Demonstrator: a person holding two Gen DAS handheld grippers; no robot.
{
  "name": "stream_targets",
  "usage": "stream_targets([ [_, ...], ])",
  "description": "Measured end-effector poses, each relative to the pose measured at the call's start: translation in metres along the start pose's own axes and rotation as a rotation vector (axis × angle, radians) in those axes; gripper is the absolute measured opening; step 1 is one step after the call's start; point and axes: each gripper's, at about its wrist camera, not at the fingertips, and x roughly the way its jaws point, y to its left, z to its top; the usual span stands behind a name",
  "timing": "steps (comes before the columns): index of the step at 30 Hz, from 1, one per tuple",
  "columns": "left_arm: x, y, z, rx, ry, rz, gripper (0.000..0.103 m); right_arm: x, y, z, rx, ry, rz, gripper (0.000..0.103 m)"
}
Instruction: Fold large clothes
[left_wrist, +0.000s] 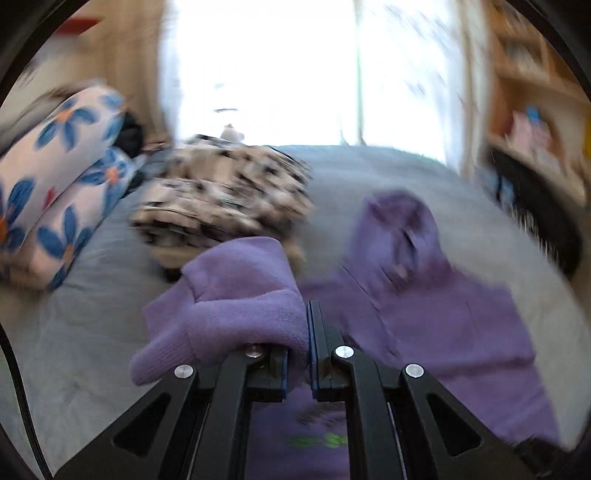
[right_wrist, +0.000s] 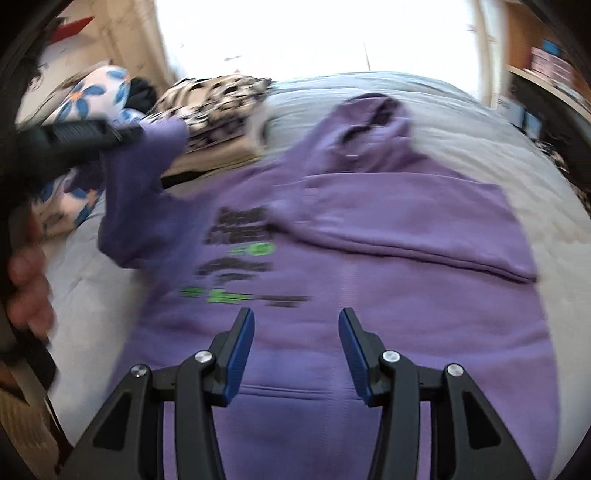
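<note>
A purple hoodie (right_wrist: 369, 280) with black and green print lies front up on a grey bed (right_wrist: 480, 122), hood toward the window. Its right sleeve is folded across the chest. My left gripper (left_wrist: 300, 332) is shut on the left sleeve's cuff (left_wrist: 240, 295) and holds it lifted above the bed. It also shows in the right wrist view (right_wrist: 92, 136) at the left, with the sleeve (right_wrist: 144, 173) hanging from it. My right gripper (right_wrist: 297, 321) is open and empty, above the hoodie's lower front near the pocket.
Floral pillows (left_wrist: 62, 177) lie at the bed's left. A black-and-cream patterned folded pile (left_wrist: 225, 192) sits behind the sleeve. A bright window stands beyond the bed. Shelves (left_wrist: 535, 74) and dark items are at the right. Both views are motion-blurred.
</note>
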Motion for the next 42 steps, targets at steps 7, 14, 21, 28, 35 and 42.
stream_targets([
  [7,0.081,-0.081,-0.057,0.075,0.394,-0.161,0.063,-0.009,-0.076,-0.014,0.115,0.016,-0.061,0.048],
  [14,0.041,-0.056,-0.05,-0.014,0.313,-0.219,0.064,-0.006,-0.088,-0.01,0.121,0.031,0.007,0.048],
  [21,-0.029,0.015,-0.058,-0.197,0.19,-0.221,0.072,-0.001,-0.039,0.009,-0.025,0.019,0.115,0.056],
  [28,-0.042,0.083,-0.094,-0.339,0.222,-0.113,0.073,0.025,0.036,0.031,-0.285,0.013,0.119,0.058],
  [35,-0.032,0.118,-0.121,-0.401,0.283,-0.06,0.073,0.064,0.093,0.034,-0.525,0.025,0.029,0.058],
  [42,-0.023,0.13,-0.136,-0.431,0.298,-0.063,0.073,0.097,0.122,0.032,-0.685,0.064,-0.098,0.058],
])
